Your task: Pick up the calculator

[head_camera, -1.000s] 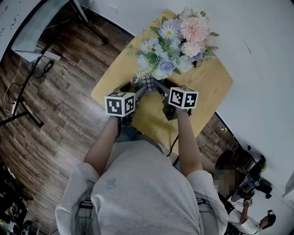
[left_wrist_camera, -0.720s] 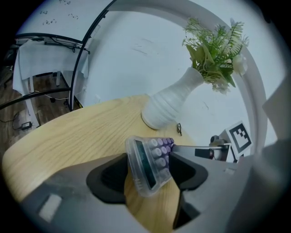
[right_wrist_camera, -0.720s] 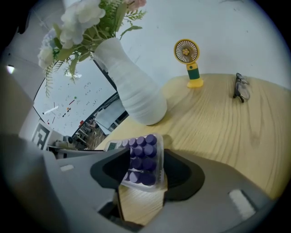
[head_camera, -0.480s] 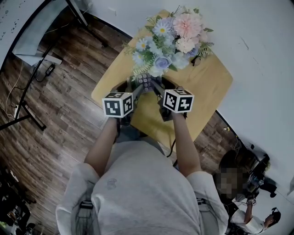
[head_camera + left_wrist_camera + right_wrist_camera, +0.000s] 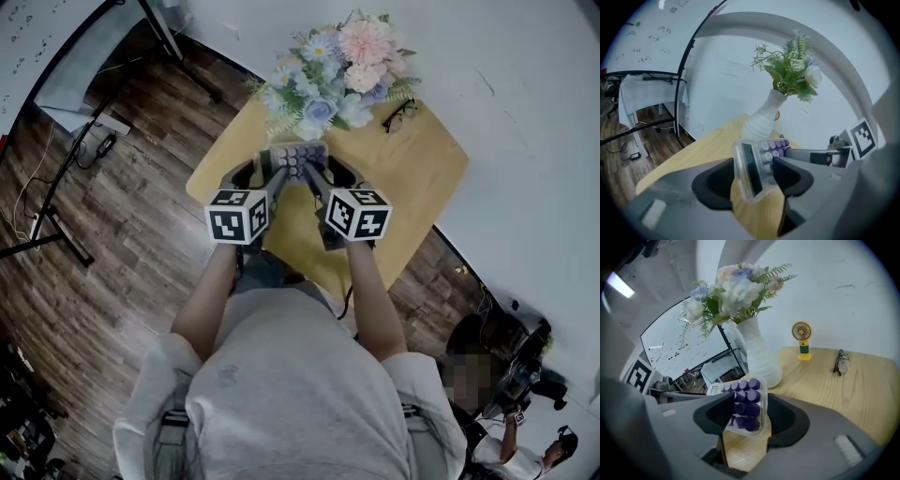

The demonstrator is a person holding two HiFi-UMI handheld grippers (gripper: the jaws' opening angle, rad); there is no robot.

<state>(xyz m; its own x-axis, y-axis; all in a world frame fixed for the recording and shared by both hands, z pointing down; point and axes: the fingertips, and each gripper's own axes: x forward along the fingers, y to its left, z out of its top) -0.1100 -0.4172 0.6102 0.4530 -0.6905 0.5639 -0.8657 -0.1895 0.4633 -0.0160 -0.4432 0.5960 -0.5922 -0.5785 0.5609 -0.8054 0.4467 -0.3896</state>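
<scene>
**Two grippers clamped on one calculator**

Wood floor (image 5: 112,234) is seen at far left of the head view, with the yellow table (image 5: 422,178) set against a white wall (image 5: 525,112). Left gripper (image 5: 752,178): jaws stand wide and have just been closing, with the display end of the calculator (image 5: 296,157) caught between the pads (clear case, screen edge-on to that camera). The calculator is held tilted in front of the white vase (image 5: 764,123) of flowers (image 5: 790,70), with tabletop visible under it in both gripper views. Right gripper (image 5: 750,417): jaws are also set wide, pads pressed on the purple-key end of the same calculator. In the head view the two grippers are seen side by side, jaws converging on the calculator. Farther right on the table, a small yellow-and-green fan (image 5: 801,340) is stood by the wall, and a pair of glasses (image 5: 840,362) is laid flat just beyond it.
</scene>
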